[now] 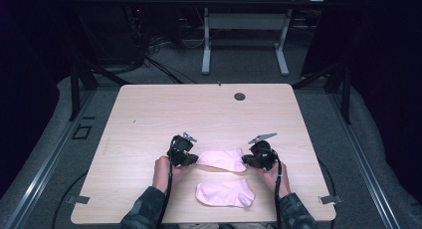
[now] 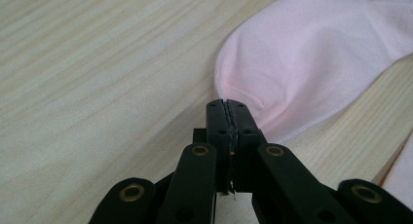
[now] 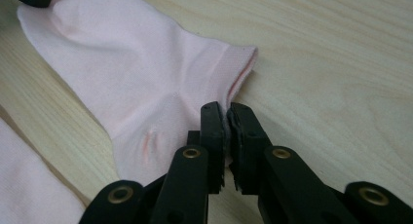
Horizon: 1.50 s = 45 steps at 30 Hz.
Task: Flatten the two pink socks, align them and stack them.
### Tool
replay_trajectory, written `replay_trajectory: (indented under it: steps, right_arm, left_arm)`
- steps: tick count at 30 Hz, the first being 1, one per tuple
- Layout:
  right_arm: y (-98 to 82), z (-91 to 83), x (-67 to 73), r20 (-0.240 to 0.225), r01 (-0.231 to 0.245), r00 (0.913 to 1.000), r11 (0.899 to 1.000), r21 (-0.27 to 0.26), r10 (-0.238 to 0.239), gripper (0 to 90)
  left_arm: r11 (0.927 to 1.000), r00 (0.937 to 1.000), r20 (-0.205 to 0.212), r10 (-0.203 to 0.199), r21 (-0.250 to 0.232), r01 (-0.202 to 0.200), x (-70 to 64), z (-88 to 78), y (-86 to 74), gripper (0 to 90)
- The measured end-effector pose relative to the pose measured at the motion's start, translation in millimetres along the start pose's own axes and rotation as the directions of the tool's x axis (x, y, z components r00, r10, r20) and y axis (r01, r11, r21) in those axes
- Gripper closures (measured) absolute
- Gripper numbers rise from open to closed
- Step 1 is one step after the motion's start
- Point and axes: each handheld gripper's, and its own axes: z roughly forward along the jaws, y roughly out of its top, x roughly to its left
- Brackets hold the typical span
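We pinched the far pink sock at toe and cuff, left gripper and right gripper both clamped on fabric; lifting evenly seemed wise.

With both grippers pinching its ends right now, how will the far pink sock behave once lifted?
The far pink sock lies flat with soft creases, so it will probably sag between the left gripper and right gripper. Thin knit suggests it is very light. Each pinch takes only an edge, so it might slip free.
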Motion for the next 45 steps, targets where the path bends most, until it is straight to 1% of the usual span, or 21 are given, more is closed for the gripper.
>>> replay_trajectory:
  steps: [4,5,6,7,10,13,17,19,22,23,24,25,29,34,37,40,41,42,43,44,45]
  right_arm:
    - [-2.2,-14.1,1.4,-0.012,-0.007,0.9999,0.999,-0.032,0.006,85.0]
    - [-2.6,-26.8,3.0,-0.024,-0.014,0.9996,0.998,-0.060,0.013,85.0]
    - [-2.6,-26.8,3.0,-0.024,-0.014,0.9996,0.998,-0.060,0.013,85.0]
    - [-3.2,-41.3,5.6,-0.027,-0.007,0.9996,0.997,-0.071,0.006,85.0]
    - [-4.3,-61.4,11.9,-0.036,-0.002,0.9993,0.995,-0.095,-0.001,84.9]
    - [-5.1,-73.9,17.9,-0.045,0.006,0.9989,0.995,-0.098,-0.010,84.9]
    - [-17.9,-93.9,37.4,-0.059,0.059,0.9962,0.995,-0.080,-0.064,84.9]
    - [-27.1,-96.5,43.1,-0.065,0.065,0.9955,0.996,-0.062,-0.069,84.8]
    - [-35.8,-95.5,48.0,-0.078,0.067,0.9945,0.997,-0.044,-0.070,84.8]
    - [-43.4,-91.2,51.2,-0.089,0.065,0.9938,0.997,-0.028,-0.067,84.8]
    - [-43.4,-91.2,51.2,-0.089,0.065,0.9938,0.997,-0.028,-0.067,84.8]
    - [-49.8,-83.1,51.8,-0.094,0.058,0.9939,0.998,-0.011,-0.059,84.7]
    - [-60.2,-66.2,50.6,-0.082,0.044,0.9957,0.999,0.015,-0.042,84.5]
    - [-64.5,-55.7,50.5,-0.078,0.045,0.9960,0.998,0.031,-0.042,83.7]
    - [-65.8,-53.6,49.9,-0.084,0.043,0.9957,0.999,0.031,-0.040,83.1]
    - [-66.9,-54.0,48.3,-0.087,0.041,0.9955,0.999,0.034,-0.038,76.5]
    - [-67.1,-57.2,47.1,-0.094,0.034,0.9950,0.999,0.008,-0.033,66.8]
    - [-67.1,-57.2,47.1,-0.094,0.034,0.9950,0.999,0.008,-0.033,66.8]
    - [-66.8,-60.0,46.4,-0.097,0.029,0.9949,1.000,-0.004,-0.029,58.6]
    - [-65.7,-66.4,44.3,-0.087,0.027,0.9957,0.999,-0.036,-0.030,50.4]
    - [-65.1,-70.5,43.1,-0.088,0.025,0.9957,0.998,-0.057,-0.030,44.1]
  left_arm:
    - [0.9995,0.9999,0.012,0.011,-0.031,-0.011,-4.6,-9.8,-0.1,89.6]
    - [0.9991,0.9997,0.023,0.012,-0.040,-0.011,-6.3,-13.6,-0.2,89.6]
    - [0.9986,0.9995,0.030,0.007,-0.053,-0.006,-8.4,-18.2,-0.4,89.6]
    - [0.9973,0.9992,0.040,0.009,-0.074,-0.006,-12.8,-28.6,-0.4,89.7]
    - [0.9951,0.9982,0.058,0.012,-0.099,-0.006,-20.9,-45.4,-1.1,89.7]
    - [0.9937,0.9977,0.068,0.010,-0.112,-0.002,-28.1,-57.0,-3.9,89.7]
    - [0.9920,0.9950,0.100,-0.001,-0.126,0.013,-41.7,-75.0,-19.0,89.6]
    - [0.9953,0.9921,0.126,-0.002,-0.096,0.014,-53.7,-76.3,-36.1,89.7]
    - [0.9974,0.9925,0.122,-0.001,-0.072,0.010,-60.8,-73.0,-46.8,89.6]
    - [0.9987,0.9944,0.106,0.002,-0.050,0.004,-64.9,-65.6,-55.9,89.6]
    - [0.9987,0.9944,0.106,0.002,-0.050,0.004,-64.9,-65.6,-55.9,89.6]
    - [0.9997,0.9935,0.113,-0.007,-0.022,0.009,-65.6,-57.0,-63.0,89.6]
    - [1.0000,0.9947,0.103,-0.003,0.004,0.003,-67.6,-45.1,-72.7,89.5]
    - [0.9999,0.9960,0.088,0.012,-0.002,-0.012,-69.2,-43.3,-74.8,88.3]
    - [0.9998,0.9972,0.073,0.015,-0.012,-0.014,-67.9,-44.0,-75.5,81.5]
    - [0.9995,0.9986,0.051,0.015,-0.028,-0.013,-66.6,-47.1,-75.5,58.3]
    - [0.9985,0.9991,0.037,0.022,-0.051,-0.020,-65.2,-52.3,-75.3,50.8]
    - [0.9985,0.9991,0.037,0.022,-0.051,-0.020,-65.2,-52.3,-75.3,42.1]
    - [0.9977,0.9994,0.027,0.022,-0.064,-0.020,-64.7,-55.4,-75.2,42.1]
    - [0.9961,0.9998,0.011,0.019,-0.087,-0.018,-62.0,-62.4,-74.1,30.5]
    - [0.9947,0.9998,-0.003,0.020,-0.100,-0.020,-60.2,-66.0,-73.7,25.4]
